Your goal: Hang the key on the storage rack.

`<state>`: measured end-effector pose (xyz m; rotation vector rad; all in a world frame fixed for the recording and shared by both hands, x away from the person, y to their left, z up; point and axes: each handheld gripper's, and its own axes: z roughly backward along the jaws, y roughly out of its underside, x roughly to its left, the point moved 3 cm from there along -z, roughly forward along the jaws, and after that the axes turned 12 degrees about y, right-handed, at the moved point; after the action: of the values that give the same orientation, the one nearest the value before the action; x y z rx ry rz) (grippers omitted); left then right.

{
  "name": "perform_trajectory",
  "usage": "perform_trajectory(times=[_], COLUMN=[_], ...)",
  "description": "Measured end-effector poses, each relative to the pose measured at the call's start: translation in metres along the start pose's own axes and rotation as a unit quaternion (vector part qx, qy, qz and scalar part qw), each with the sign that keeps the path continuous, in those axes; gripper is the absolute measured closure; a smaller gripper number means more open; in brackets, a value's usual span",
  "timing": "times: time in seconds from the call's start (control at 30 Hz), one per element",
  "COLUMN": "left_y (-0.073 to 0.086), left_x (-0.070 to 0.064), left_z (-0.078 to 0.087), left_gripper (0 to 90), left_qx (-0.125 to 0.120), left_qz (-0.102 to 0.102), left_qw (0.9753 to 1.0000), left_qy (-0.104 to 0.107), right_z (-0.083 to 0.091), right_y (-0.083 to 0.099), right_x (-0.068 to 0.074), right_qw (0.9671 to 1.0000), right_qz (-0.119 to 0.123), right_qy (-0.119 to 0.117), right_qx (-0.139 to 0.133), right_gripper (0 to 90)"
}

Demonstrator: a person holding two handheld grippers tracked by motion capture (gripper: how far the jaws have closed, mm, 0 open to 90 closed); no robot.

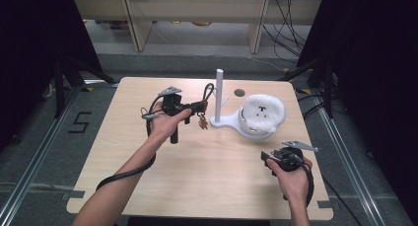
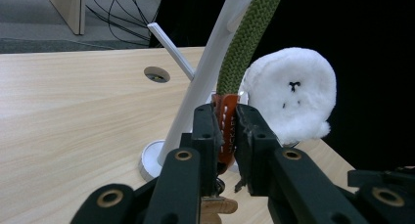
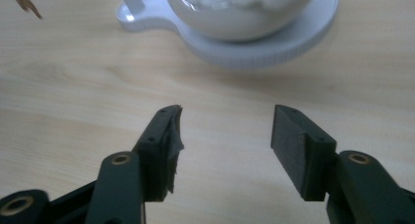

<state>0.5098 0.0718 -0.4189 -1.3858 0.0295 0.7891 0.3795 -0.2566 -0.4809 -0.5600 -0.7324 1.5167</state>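
A keychain with a green rope loop (image 2: pixel 246 40) and an orange leather tab (image 2: pixel 226 128) is pinched in my left gripper (image 2: pixel 226 117), which is shut on the tab. The rope loop (image 1: pixel 209 92) rises beside the white post (image 1: pixel 219 94) of a stand, close to its slanted peg (image 2: pixel 171 47). A small brown charm (image 1: pixel 202 122) dangles under the left gripper (image 1: pixel 199 107). A white fluffy plush (image 1: pixel 264 111) sits in a bowl on the stand's round base (image 3: pixel 264 48). My right gripper (image 3: pixel 226 123) is open over bare table, in front of the base. The right gripper (image 1: pixel 265 158) is near the table's front right.
The wooden table (image 1: pixel 197 181) has a round cable hole (image 1: pixel 239 93) behind the stand. Black cables trail from both grippers. Dark stands and floor rails flank the table; cabinets stand beyond it.
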Motion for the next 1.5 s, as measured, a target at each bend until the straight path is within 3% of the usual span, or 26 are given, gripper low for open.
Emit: perform_trajectory(times=[0.1, 0.13, 0.17, 0.2, 0.27, 0.3, 0.33, 0.37, 0.47, 0.77, 0.8, 0.83, 0.87, 0.9, 0.97, 1.03, 1.2, 1.27, 1.5], left_y=[-0.001, -0.002, -0.003, -0.003, -0.004, -0.004, -0.004, -0.004, -0.004, -0.005, -0.006, -0.006, -0.006, -0.007, -0.007, -0.008, -0.007, -0.007, -0.008], left_x=[0.0, 0.001, 0.001, 0.001, 0.001, 0.002, 0.002, 0.003, 0.006, 0.012, 0.013, 0.014, 0.014, 0.015, 0.017, 0.018, 0.019, 0.018, 0.018], left_z=[0.0, 0.0, 0.0, 0.0, 0.0, 0.0, 0.0, 0.0, 0.002, 0.001, 0.001, 0.001, 0.001, 0.001, 0.001, 0.001, -0.002, -0.003, -0.005], left_gripper=[79.1, 79.0, 79.0, 79.0, 79.0, 79.0, 79.0, 79.0, 79.0, 78.9, 78.9, 78.9, 78.9, 78.8, 78.8, 78.7, 78.7, 78.7, 78.3], left_qx=[0.002, 0.004, 0.005, 0.004, 0.0, -0.001, -0.002, -0.002, -0.006, -0.013, -0.013, -0.013, -0.015, -0.016, -0.01, -0.011, -0.009, -0.006, 0.003], left_qz=[0.005, 0.009, 0.016, 0.019, 0.025, 0.03, 0.031, 0.03, 0.035, 0.07, 0.07, 0.074, 0.083, 0.087, 0.092, 0.098, 0.104, 0.105, 0.109], left_qw=[1.0, 0.9999, 0.9998, 0.9998, 0.9996, 0.9994, 0.9994, 0.9994, 0.9992, 0.9972, 0.9972, 0.9969, 0.9961, 0.9957, 0.9953, 0.9947, 0.9941, 0.9942, 0.9937], left_qy=[0.002, 0.003, 0.007, 0.01, 0.014, 0.018, 0.018, 0.017, 0.019, 0.021, 0.022, 0.022, 0.024, 0.025, 0.03, 0.028, 0.03, 0.026, 0.027], right_z=[0.011, 0.018, 0.019, 0.022, 0.025, 0.024, 0.023, 0.019, 0.017, 0.018, 0.016, 0.018, 0.016, 0.018, 0.017, 0.016, 0.014, 0.016, 0.016], right_y=[-0.014, -0.018, -0.023, -0.027, -0.027, -0.027, -0.023, -0.022, -0.017, -0.015, -0.015, -0.013, -0.014, -0.013, -0.013, -0.013, -0.013, -0.011, -0.011], right_x=[0.009, 0.014, 0.015, 0.018, 0.025, 0.023, 0.027, 0.024, 0.023, 0.02, 0.02, 0.024, 0.021, 0.023, 0.024, 0.022, 0.022, 0.025, 0.023], right_qw=[0.9983, 0.9985, 0.9966, 0.996, 0.997, 0.9961, 0.9974, 0.9966, 0.9978, 0.9979, 0.9976, 0.9983, 0.9978, 0.9986, 0.9983, 0.9979, 0.9975, 0.9983, 0.9988], right_qz=[0.018, 0.012, 0.028, 0.031, 0.014, 0.036, 0.017, 0.033, 0.026, 0.031, 0.029, 0.006, 0.028, 0.017, 0.012, 0.024, 0.033, 0.014, 0.014], right_qy=[-0.014, -0.014, -0.024, -0.03, -0.034, -0.031, -0.039, -0.041, -0.033, -0.028, -0.034, -0.036, -0.03, -0.03, -0.035, -0.031, -0.032, -0.037, -0.03], right_qx=[-0.054, -0.052, -0.074, -0.078, -0.068, -0.074, -0.057, -0.063, -0.051, -0.05, -0.054, -0.044, -0.051, -0.04, -0.045, -0.051, -0.054, -0.042, -0.036], right_gripper=[60.3, 63.0, 63.4, 63.3, 63.2, 62.7, 62.3, 62.1, 61.9, 61.9, 61.9, 62.0, 62.0, 62.0, 62.1, 62.2, 62.3, 62.3, 62.3])
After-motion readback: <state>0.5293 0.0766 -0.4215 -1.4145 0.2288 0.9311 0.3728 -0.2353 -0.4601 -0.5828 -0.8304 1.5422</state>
